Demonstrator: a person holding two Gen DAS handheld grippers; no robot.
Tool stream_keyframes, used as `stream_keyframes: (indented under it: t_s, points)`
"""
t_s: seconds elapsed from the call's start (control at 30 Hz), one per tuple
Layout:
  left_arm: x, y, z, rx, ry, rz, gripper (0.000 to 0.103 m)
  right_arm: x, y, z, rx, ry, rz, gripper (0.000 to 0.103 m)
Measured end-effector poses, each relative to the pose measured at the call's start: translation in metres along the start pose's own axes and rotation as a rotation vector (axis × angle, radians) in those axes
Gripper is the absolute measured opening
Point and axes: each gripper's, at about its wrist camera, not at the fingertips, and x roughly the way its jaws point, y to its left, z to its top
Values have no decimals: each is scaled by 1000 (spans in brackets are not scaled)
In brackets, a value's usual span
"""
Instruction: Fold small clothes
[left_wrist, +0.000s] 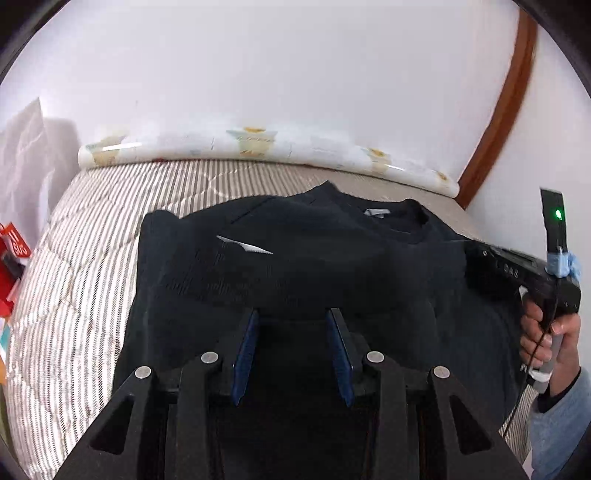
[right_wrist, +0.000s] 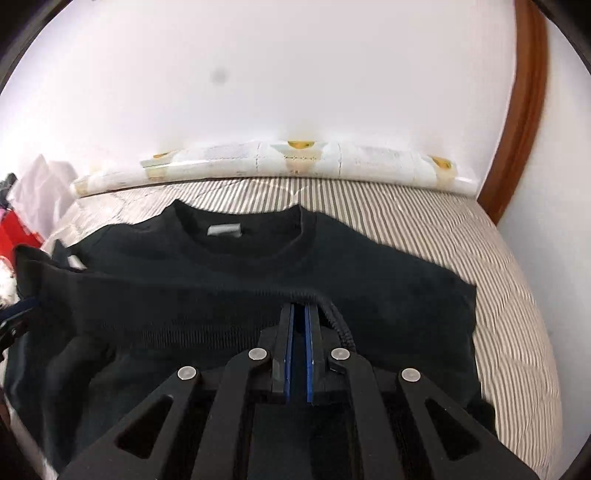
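A: Both grippers are on the hem here. The black sweater (right_wrist: 258, 280) lies on the striped bedspread (right_wrist: 461, 251), bottom edge lifted toward the collar.

B: The right gripper (right_wrist: 299, 314) has its jaws pinched nearly shut on the ribbed hem. You can see the edge bunched right at the tips.

A: And the left gripper (left_wrist: 291, 317)? Jaws stand partly apart, dark cloth between the blue pads, but I can't tell whether they truly press on it.

B: That's my worry. If that side is loose, the hem could slide out and the fold would land crooked, one corner trailing.

A: The hem also sags between the two grips. Uneven travel might leave a wrinkle under the fold.

B: Orientation?

A: Neckline (right_wrist: 243, 236) with its white label points away, toward the rolled printed mat (right_wrist: 295, 158) at the wall. Its collar-to-hem line runs from the grippers to that wall; how the sleeves lie, I can't tell.

B: The person's hand (left_wrist: 550, 332) on the right handle shows at the edge of the left view.
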Motion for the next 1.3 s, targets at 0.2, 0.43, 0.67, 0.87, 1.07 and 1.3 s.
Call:
stream_keyframes:
  t_s: [0.2, 0.43, 0.67, 0.87, 1.07, 1.3]
  points:
    - [-9, 12, 0, -2, -16, 12, 46, 3, 19, 27, -68, -58, -71, 42]
    - [-32, 37, -6, -2, -52, 91, 55, -46, -22, 11, -47, -118, -54, 53]
    - [-27, 62, -8, -59, -12, 93, 56, -45, -82, -26, 28, -38, -26, 61]
    - [-23, 62, -6, -58, 8, 72, 56, -50, -80, -37, 43, -68, 36, 61]
    - [-16, 53, 2, -23, 12, 63, 58, -84, -67, -42, -18, -113, 81, 61]
    - [2, 46, 14, 8, 19, 91, 57, -66, -39, -63, -201, -95, -25, 61]
